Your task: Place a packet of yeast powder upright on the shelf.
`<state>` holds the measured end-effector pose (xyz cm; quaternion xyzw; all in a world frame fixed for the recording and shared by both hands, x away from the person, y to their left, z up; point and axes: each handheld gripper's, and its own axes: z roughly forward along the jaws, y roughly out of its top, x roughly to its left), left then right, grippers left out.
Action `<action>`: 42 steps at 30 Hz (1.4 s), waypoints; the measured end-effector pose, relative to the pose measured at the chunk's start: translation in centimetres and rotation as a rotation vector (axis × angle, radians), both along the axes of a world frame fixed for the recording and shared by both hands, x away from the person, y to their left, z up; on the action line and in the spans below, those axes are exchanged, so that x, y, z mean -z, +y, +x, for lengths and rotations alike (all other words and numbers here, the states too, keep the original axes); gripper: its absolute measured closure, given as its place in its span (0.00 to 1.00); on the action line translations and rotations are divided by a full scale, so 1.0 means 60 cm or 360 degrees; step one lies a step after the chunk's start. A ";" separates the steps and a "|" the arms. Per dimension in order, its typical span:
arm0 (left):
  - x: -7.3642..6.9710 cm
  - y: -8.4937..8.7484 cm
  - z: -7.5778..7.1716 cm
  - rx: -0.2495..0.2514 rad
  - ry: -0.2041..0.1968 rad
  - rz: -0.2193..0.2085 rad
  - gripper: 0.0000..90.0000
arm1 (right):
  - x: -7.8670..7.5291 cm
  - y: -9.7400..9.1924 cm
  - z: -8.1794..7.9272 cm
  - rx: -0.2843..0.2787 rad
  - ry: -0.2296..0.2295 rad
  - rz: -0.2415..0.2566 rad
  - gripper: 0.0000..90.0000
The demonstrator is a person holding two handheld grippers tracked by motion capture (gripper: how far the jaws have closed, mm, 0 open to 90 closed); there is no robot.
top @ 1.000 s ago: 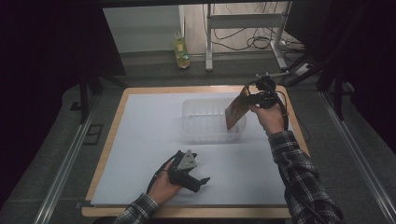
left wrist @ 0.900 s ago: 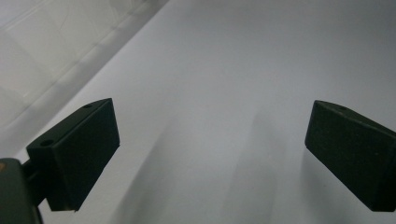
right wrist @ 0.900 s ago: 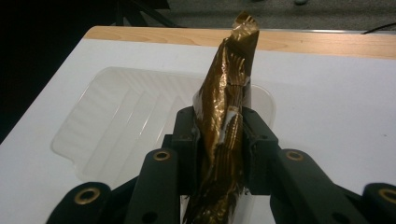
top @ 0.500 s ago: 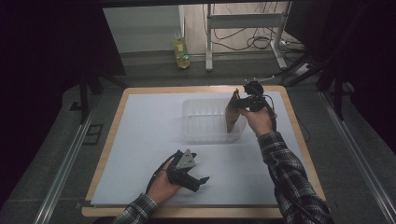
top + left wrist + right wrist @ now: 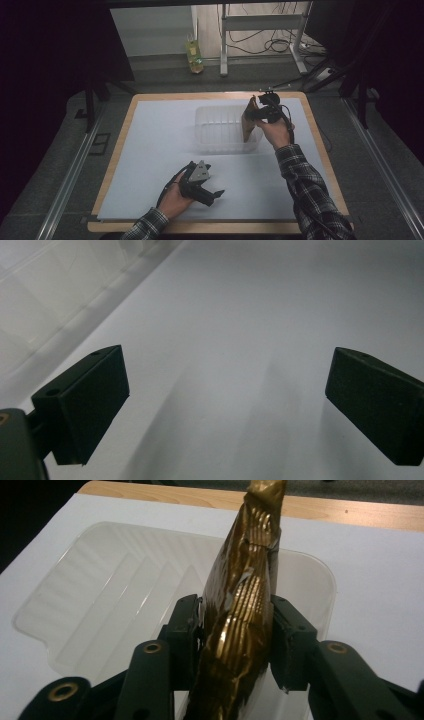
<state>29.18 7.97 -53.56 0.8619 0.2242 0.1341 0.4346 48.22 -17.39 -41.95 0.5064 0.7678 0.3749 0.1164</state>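
The right gripper (image 5: pixel 256 114) has carried the gold ridged packet (image 5: pixel 248 121) in from the far right edge of the desk (image 5: pixel 150 130) until it hangs over the right end of the clear plastic tray (image 5: pixel 220 131). Its fingers (image 5: pixel 290 645) are clamped on the packet's two faces, holding it upright on edge, the lower end pointing into the tray. That puts the packet about ready to be lowered and let go, I'd judge. The left gripper (image 5: pixel 202 186) has stayed put near the front edge of the desk, fingers (image 5: pixel 85 400) spread wide with nothing between them
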 end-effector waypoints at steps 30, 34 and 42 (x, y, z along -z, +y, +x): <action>-0.007 0.002 -0.001 0.0024 0.0074 -0.0061 0.07 | -0.020 -0.005 -0.030 -0.0119 -0.0124 -0.0072 0.42; -0.006 0.003 -0.001 0.0036 0.0083 -0.0062 0.06 | -0.021 -0.006 -0.033 -0.0137 -0.0115 -0.0059 0.41; -0.008 0.004 -0.002 0.0050 0.0076 -0.0068 0.06 | -0.028 -0.004 -0.041 -0.0161 -0.0129 -0.0061 0.37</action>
